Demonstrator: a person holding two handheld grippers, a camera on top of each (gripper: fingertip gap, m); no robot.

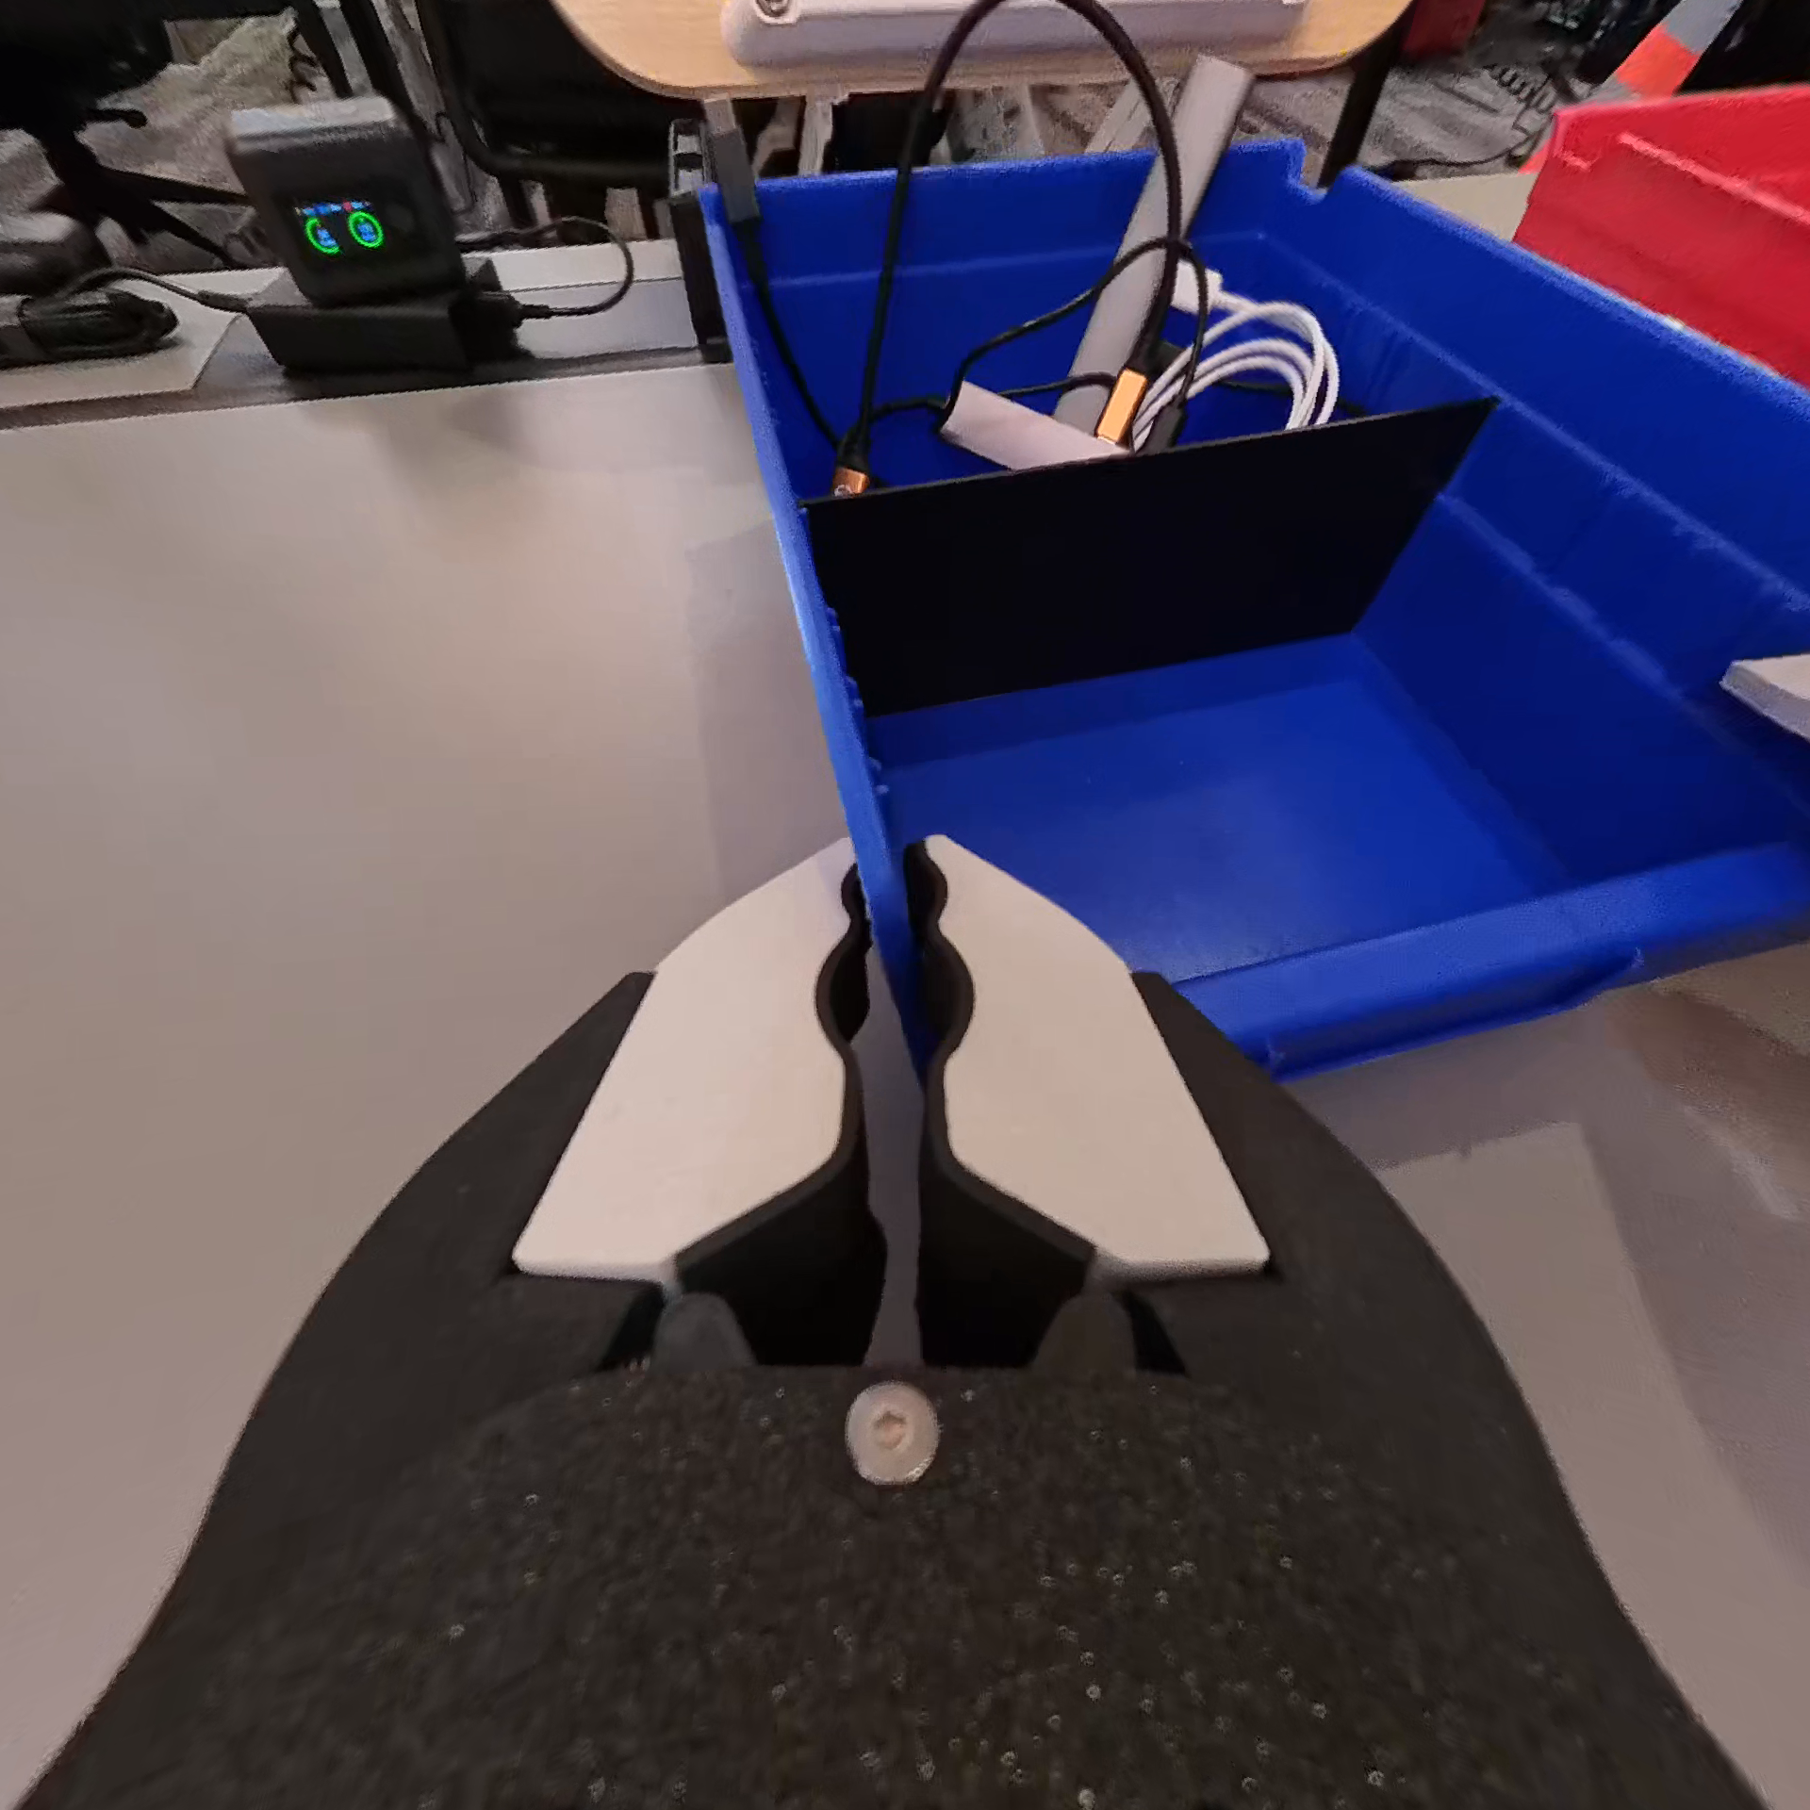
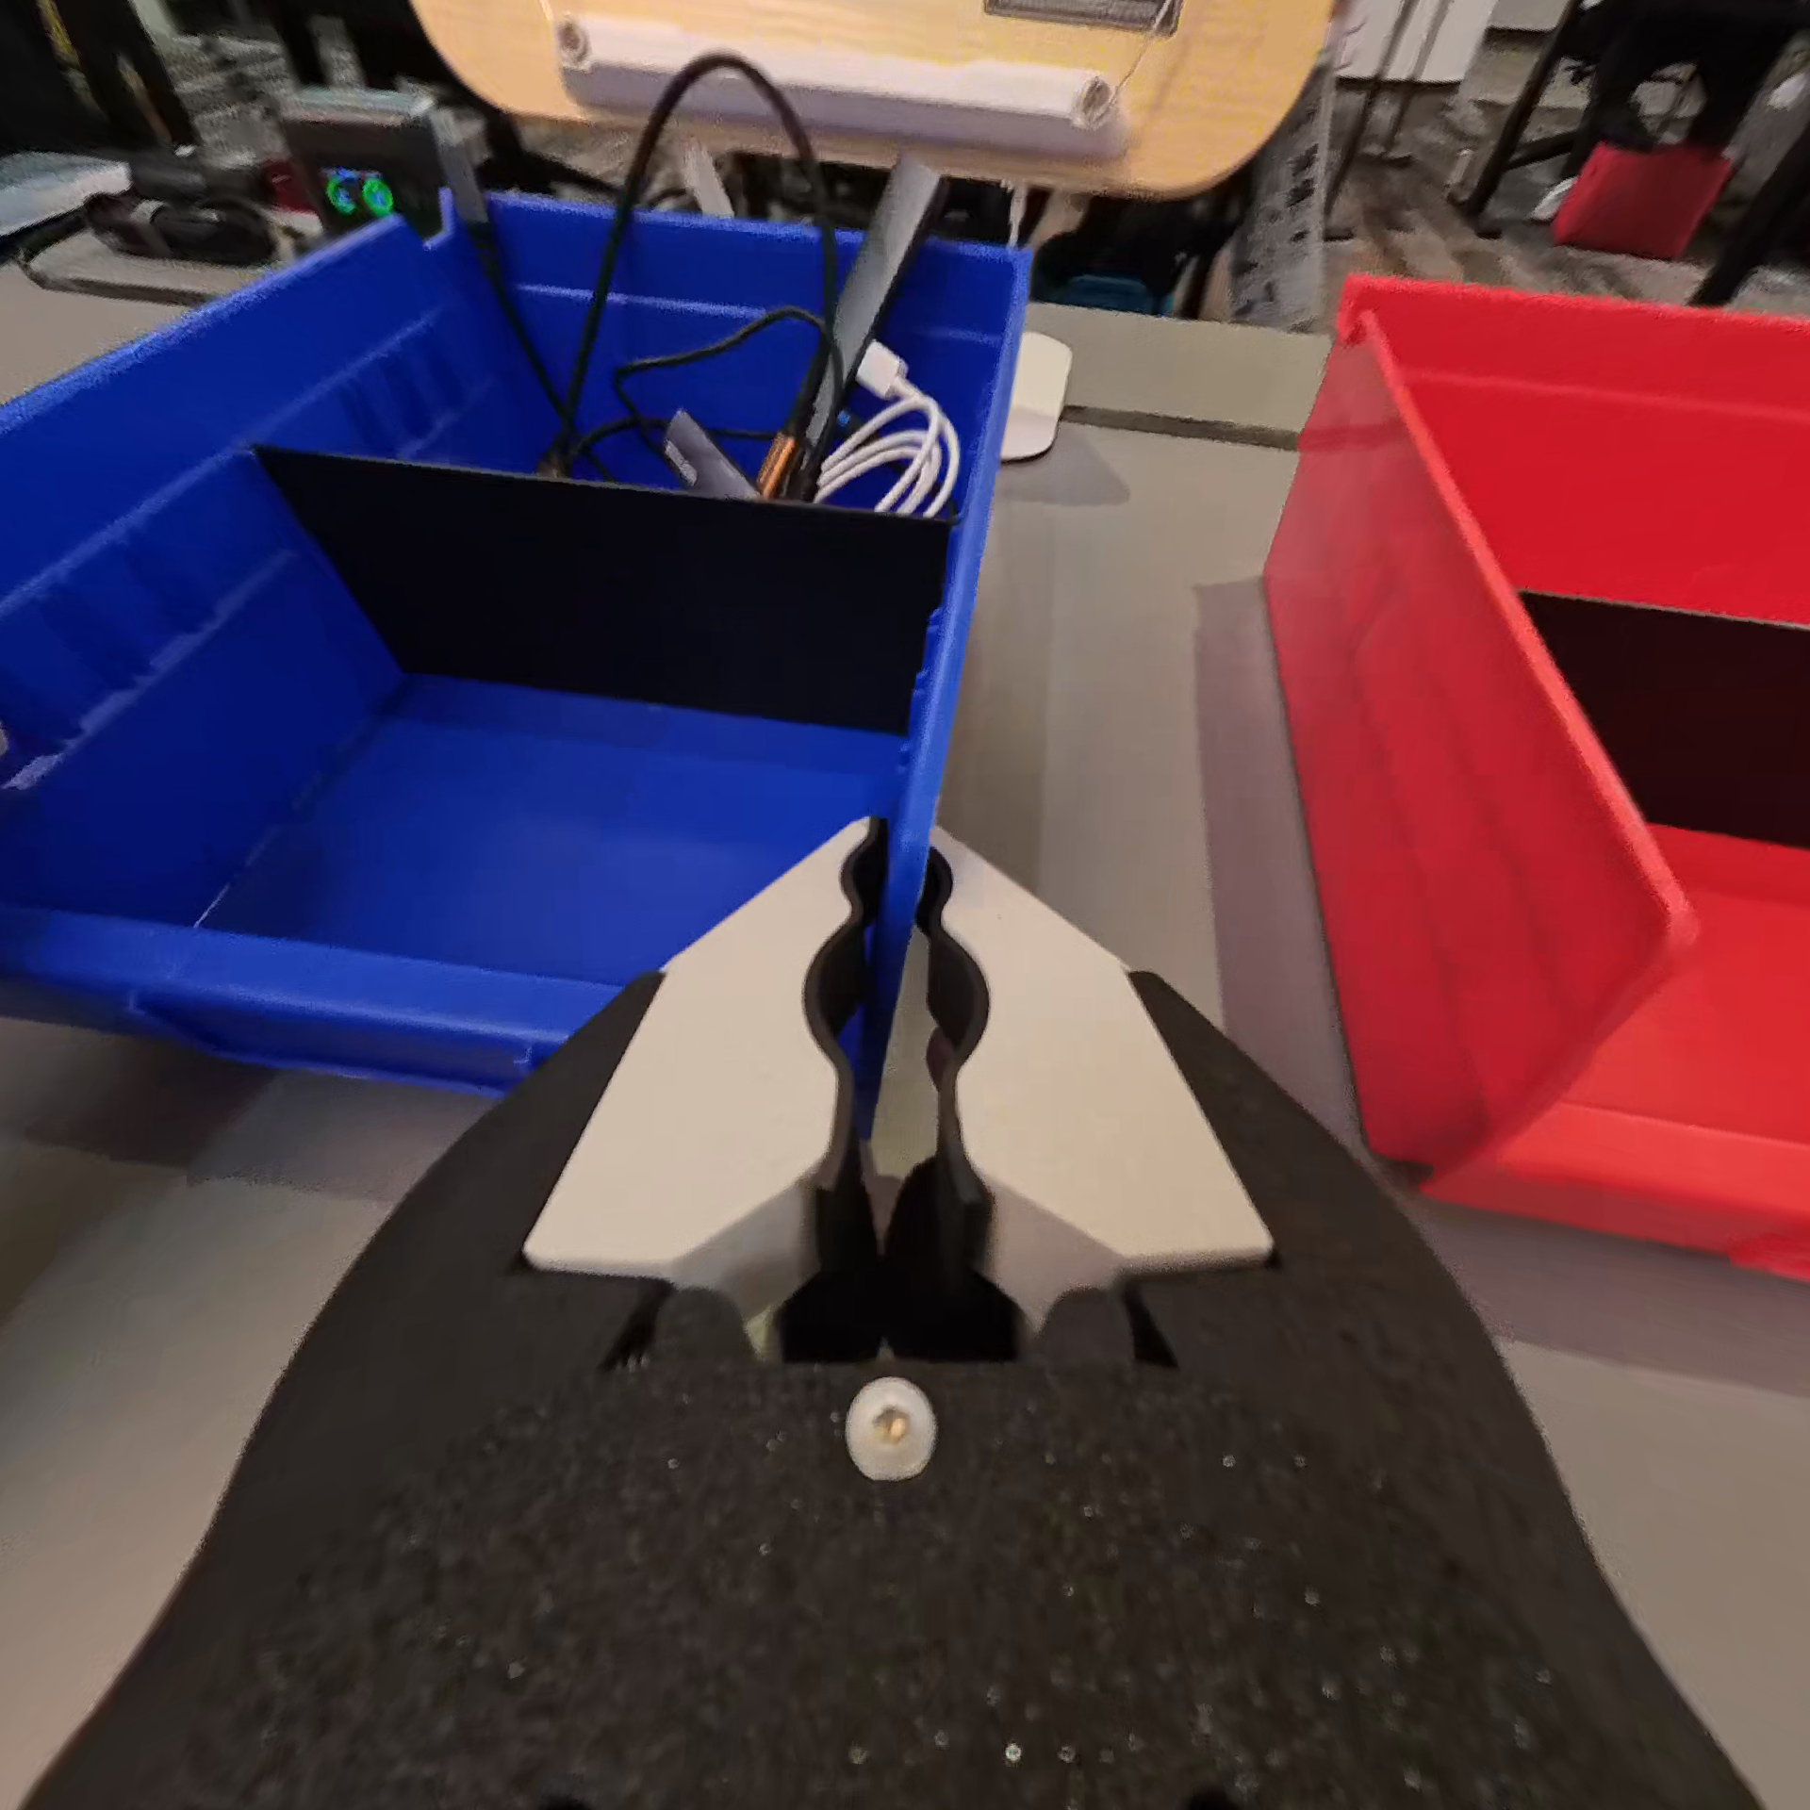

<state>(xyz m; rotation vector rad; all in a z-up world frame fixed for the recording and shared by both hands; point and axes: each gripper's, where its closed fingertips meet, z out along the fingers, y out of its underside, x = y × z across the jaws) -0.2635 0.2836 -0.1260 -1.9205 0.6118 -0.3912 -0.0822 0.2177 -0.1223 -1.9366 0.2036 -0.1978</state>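
A blue plastic bin (image 1: 1469, 940) stands on a grey table. A black divider (image 1: 1126, 558) splits it; the near compartment is bare. The far compartment holds a coiled white cable (image 1: 1263, 362), black cables with orange plugs (image 1: 1117, 402) and a grey hub (image 1: 1028, 431). My left gripper (image 1: 886, 872) is shut on the bin's left wall near the front corner. In the right wrist view, my right gripper (image 2: 901, 862) is shut on the right wall of the blue bin (image 2: 294, 989), near its front corner. The divider (image 2: 607, 588) and white cable (image 2: 901, 451) show there too.
A red bin (image 2: 1469, 833) with a dark divider stands right of the blue one, a strip of table between them; it also shows in the left wrist view (image 1: 1685, 215). A dark charger with green lights (image 1: 343, 225) sits far left. A wooden board (image 2: 881, 59) rises behind.
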